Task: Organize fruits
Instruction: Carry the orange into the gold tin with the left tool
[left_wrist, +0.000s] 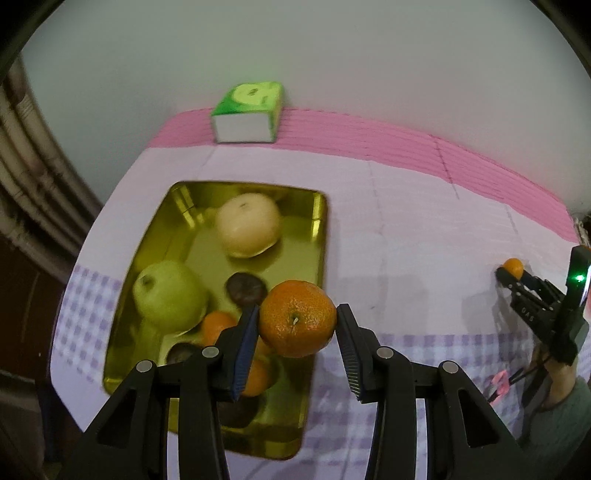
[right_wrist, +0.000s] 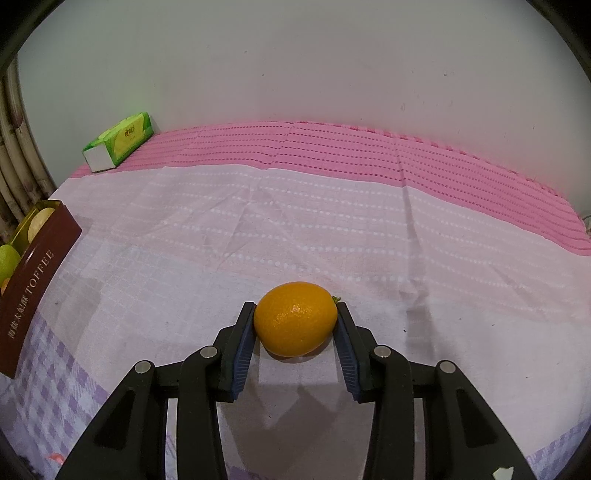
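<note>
My left gripper (left_wrist: 297, 322) is shut on a round orange mandarin (left_wrist: 297, 323), held in the air over the right edge of a gold tin tray (left_wrist: 320, 229). Inside the tray lie a pale pear (left_wrist: 247, 224), a green apple (left_wrist: 168, 296), dark round fruits (left_wrist: 245, 287) and more mandarins (left_wrist: 217, 325). My right gripper (right_wrist: 296, 320) is shut on a smooth yellow-orange fruit (right_wrist: 295, 318) that rests on the tablecloth. In the left wrist view that right gripper (left_wrist: 511, 275) shows at the far right with its fruit (left_wrist: 514, 267).
A green tissue pack (left_wrist: 248, 110) (right_wrist: 120, 141) stands at the back by the white wall. The tin's brown side (right_wrist: 35, 280), lettered TOFFEE, sits at the left of the right wrist view. Pink and lilac cloth (right_wrist: 295, 221) covers the table. A sleeve (left_wrist: 565, 417) shows low right.
</note>
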